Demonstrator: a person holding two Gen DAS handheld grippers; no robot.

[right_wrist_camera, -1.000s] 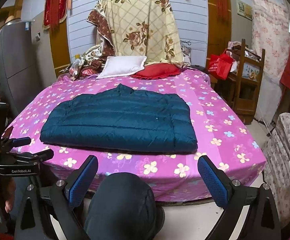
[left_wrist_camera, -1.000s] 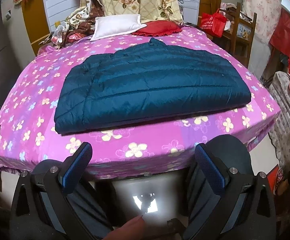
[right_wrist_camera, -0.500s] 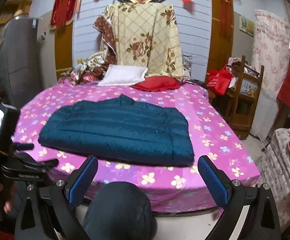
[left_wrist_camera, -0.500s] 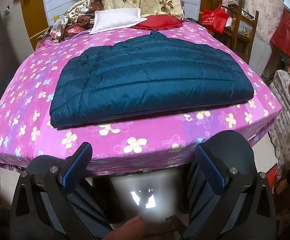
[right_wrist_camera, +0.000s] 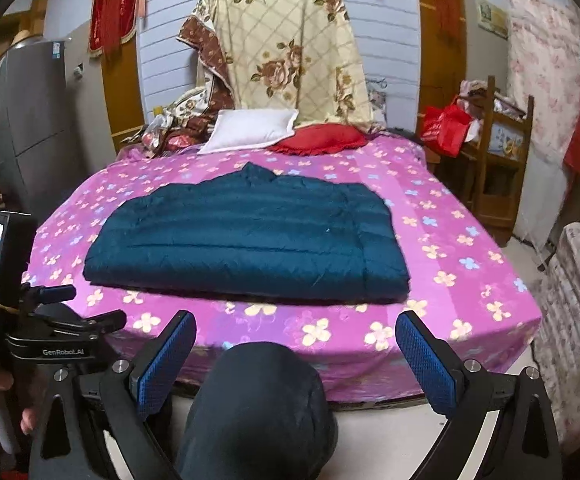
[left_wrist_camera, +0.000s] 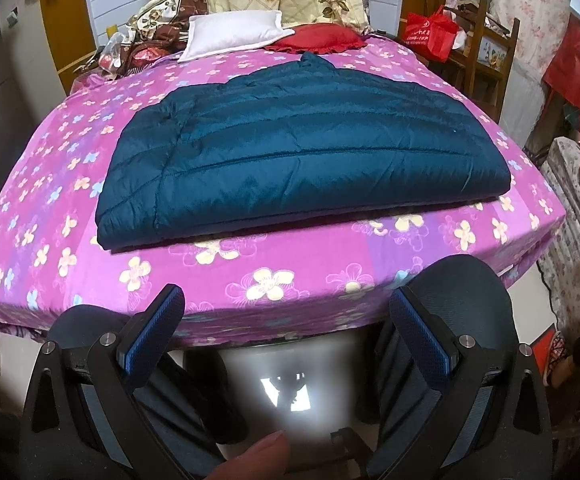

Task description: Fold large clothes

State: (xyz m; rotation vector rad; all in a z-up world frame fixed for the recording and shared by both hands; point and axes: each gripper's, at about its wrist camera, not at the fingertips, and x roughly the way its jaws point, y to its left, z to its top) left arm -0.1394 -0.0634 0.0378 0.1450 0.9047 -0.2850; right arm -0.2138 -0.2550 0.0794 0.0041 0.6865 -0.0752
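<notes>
A dark teal quilted down jacket (left_wrist_camera: 298, 152) lies folded flat on the pink flowered bed (left_wrist_camera: 250, 276), collar toward the pillows. It also shows in the right wrist view (right_wrist_camera: 246, 240). My left gripper (left_wrist_camera: 286, 312) is open and empty, held below the bed's near edge, short of the jacket. My right gripper (right_wrist_camera: 296, 340) is open and empty, also below the near edge, above the person's knee (right_wrist_camera: 262, 400). Neither gripper touches the jacket.
A white pillow (right_wrist_camera: 250, 130) and a red cushion (right_wrist_camera: 322, 138) lie at the head of the bed under a floral blanket (right_wrist_camera: 290, 48). A wooden chair (right_wrist_camera: 494, 152) with a red bag (right_wrist_camera: 446, 128) stands right. The left gripper's body (right_wrist_camera: 30, 320) shows at left.
Both grippers have shifted slightly, the right one tilting up and then back down toward the bed. The jacket has not moved and both grippers stay open.
</notes>
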